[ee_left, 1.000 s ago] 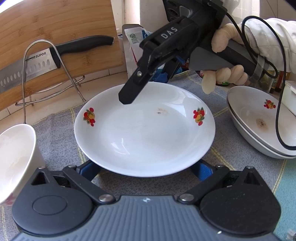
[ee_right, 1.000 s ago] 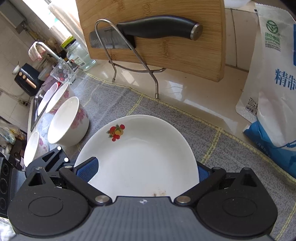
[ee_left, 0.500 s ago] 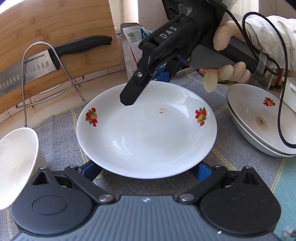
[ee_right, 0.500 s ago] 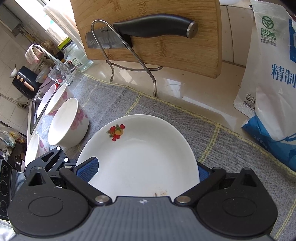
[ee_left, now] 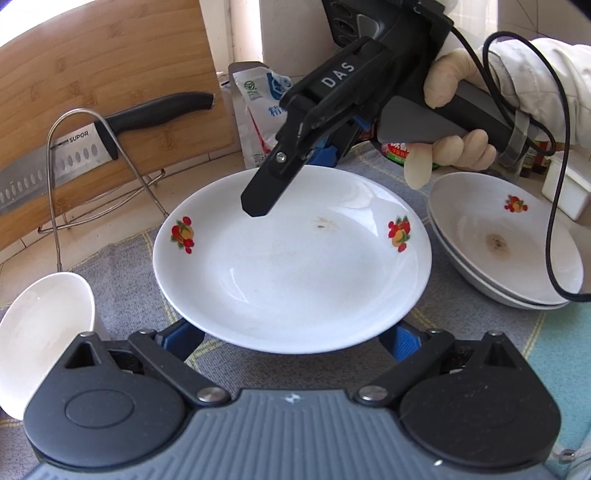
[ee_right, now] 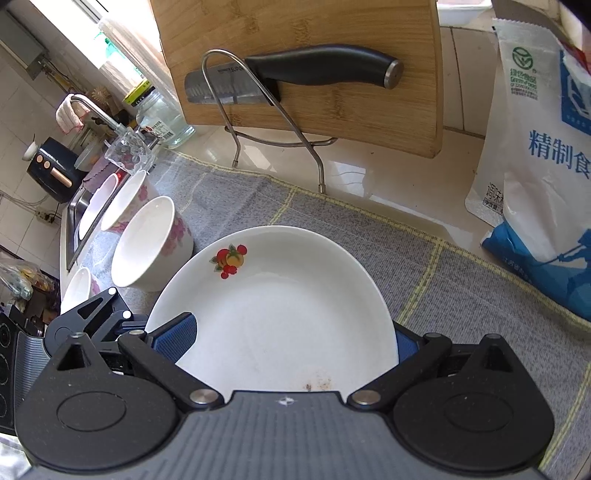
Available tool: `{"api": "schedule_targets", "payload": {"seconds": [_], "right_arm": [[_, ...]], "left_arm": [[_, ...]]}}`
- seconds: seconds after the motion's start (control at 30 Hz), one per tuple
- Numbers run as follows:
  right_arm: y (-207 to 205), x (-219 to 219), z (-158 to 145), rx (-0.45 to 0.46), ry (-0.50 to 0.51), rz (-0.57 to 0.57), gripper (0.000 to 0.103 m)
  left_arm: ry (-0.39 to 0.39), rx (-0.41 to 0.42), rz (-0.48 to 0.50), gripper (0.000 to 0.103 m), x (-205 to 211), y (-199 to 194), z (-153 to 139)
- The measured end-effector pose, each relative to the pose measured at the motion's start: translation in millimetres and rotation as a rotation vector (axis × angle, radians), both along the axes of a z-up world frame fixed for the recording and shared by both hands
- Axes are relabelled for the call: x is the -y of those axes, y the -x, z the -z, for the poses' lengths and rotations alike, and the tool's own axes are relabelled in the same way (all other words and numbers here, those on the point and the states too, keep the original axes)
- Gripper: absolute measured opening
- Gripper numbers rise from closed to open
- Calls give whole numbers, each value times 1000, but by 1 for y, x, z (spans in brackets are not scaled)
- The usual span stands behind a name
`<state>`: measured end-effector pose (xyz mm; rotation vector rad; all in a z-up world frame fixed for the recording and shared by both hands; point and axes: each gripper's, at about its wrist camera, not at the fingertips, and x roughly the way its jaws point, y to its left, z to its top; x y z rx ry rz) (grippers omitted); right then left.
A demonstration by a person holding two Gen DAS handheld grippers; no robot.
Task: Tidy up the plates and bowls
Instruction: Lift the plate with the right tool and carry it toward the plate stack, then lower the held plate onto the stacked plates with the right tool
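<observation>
Fingers [ee_left: 192,338] of both grippers spread wide, L [ee_left: 295,338] & R [ee_right: 291,341], either side of white plate [ee_left: 295,280] on grey mat [ee_left: 122,273].

A home kitchen: sink tap [ee_right: 98,112], knife [ee_right: 295,74], cutting board [ee_right: 332,33].

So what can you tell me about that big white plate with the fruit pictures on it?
The white plate is round and shallow, glossy like glazed ceramic. Two small red and orange fruit designs sit on opposite sides of its inner rim, and a little brown speck marks the surface near the far side. It lies flat on the grey cloth, between a white bowl and a stack of similar plates. The left gripper's blue fingers straddle its near edge, and the right gripper reaches over its far edge.
</observation>
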<state>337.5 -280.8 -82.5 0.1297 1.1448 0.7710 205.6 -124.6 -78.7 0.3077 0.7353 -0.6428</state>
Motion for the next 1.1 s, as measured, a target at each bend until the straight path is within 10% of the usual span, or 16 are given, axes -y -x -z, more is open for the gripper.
{"api": "schedule_targets", "payload": {"seconds": [1.1], "right_arm": [[100, 62, -38, 70, 5, 260, 103]], "left_arm": [[0, 47, 291, 99, 32, 40, -35]]}}
